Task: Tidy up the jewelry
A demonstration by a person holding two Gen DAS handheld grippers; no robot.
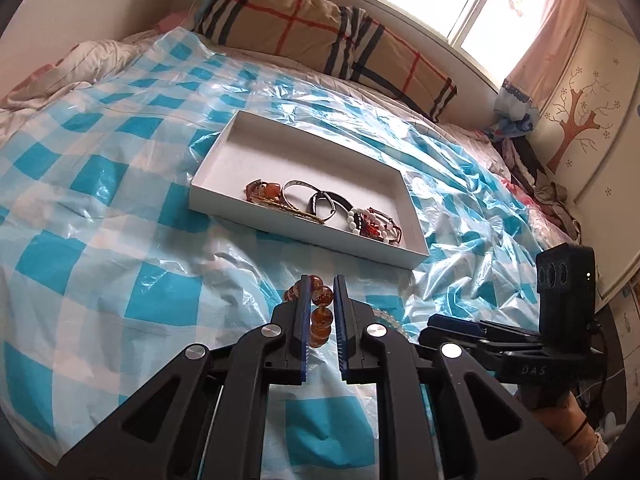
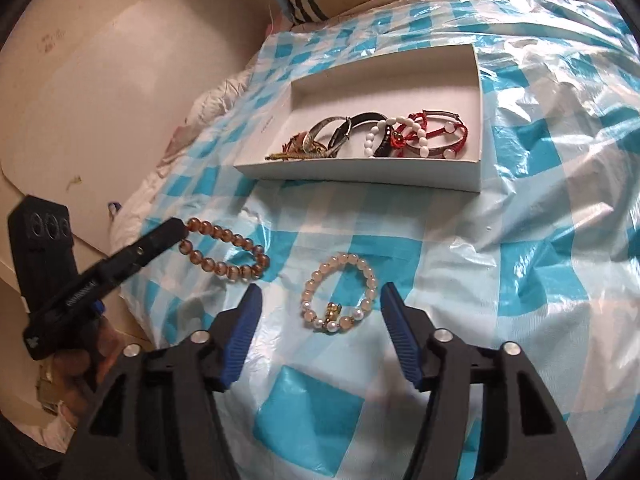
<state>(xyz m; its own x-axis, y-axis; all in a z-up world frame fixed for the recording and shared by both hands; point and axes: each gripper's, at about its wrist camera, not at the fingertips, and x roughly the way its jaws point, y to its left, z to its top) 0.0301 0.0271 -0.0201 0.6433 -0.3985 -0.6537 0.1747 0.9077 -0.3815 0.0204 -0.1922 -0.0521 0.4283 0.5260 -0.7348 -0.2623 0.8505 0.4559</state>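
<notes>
Checked bedsheet (image 2: 520, 240): pearl bracelet (image 2: 339, 293) just ahead of open right hand-held gripper (image 2: 321, 304).

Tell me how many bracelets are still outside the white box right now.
2. The brown bead bracelet is clamped in the left gripper; the pale pink bead bracelet lies on the checked sheet between the open right gripper's fingers.

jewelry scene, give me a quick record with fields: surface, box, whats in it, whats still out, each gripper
surface: blue and white checked plastic sheet over a bed
box: shallow white box, open, on the sheet
in box: several bangles and bracelets, among them a white bead bracelet and red cord bracelets
still out: pale pink bead bracelet flat on the sheet
left gripper: shut on amber bead bracelet
right gripper: open, fingers either side of the pale pink bead bracelet, not gripping it
</notes>
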